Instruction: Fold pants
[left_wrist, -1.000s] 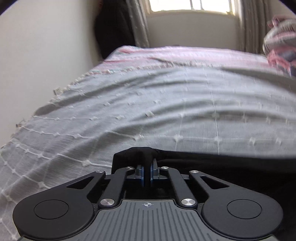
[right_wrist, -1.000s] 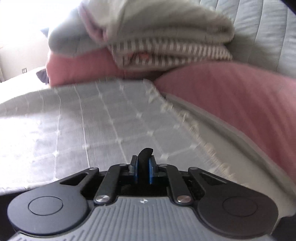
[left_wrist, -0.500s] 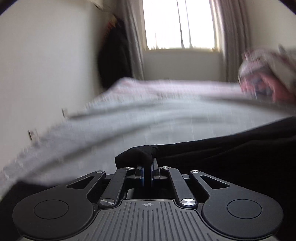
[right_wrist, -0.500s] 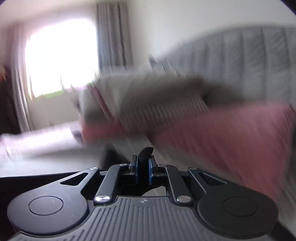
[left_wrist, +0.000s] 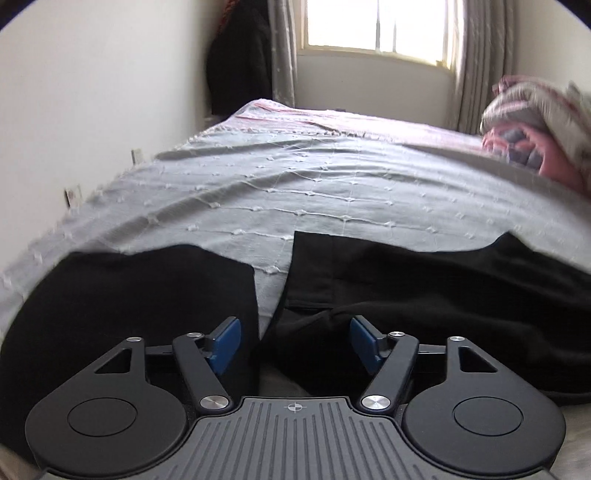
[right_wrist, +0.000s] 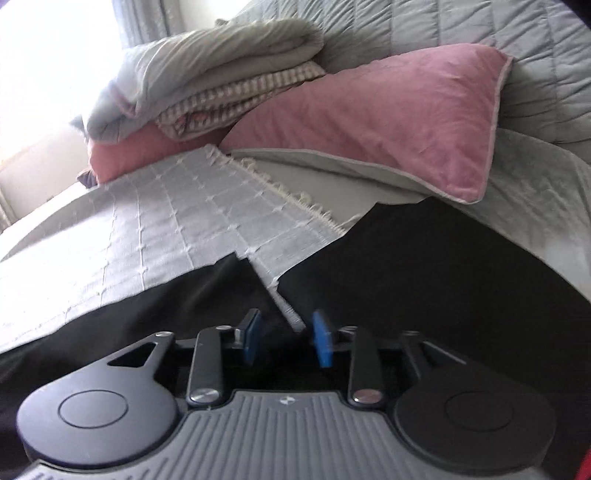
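The black pants (left_wrist: 424, 288) lie on the grey bedspread (left_wrist: 295, 192). In the left wrist view two black parts show, with a strip of bedspread between them. My left gripper (left_wrist: 295, 341) is open just above the near edge of the pants, holding nothing. In the right wrist view the pants (right_wrist: 424, 277) spread across the near part of the bed, again in two parts split by a strip of bedspread. My right gripper (right_wrist: 286, 339) is open over that gap, holding nothing.
Pink pillows (right_wrist: 369, 122) and a folded grey and striped blanket (right_wrist: 207, 74) lie at the padded headboard (right_wrist: 480, 33). A wall (left_wrist: 92, 110) runs along the bed's left side. A window (left_wrist: 376, 29) with curtains is at the far end.
Both grippers were shut on black fabric and were swung over the bed. Now both are open and the pants lie flat on the bedspread.
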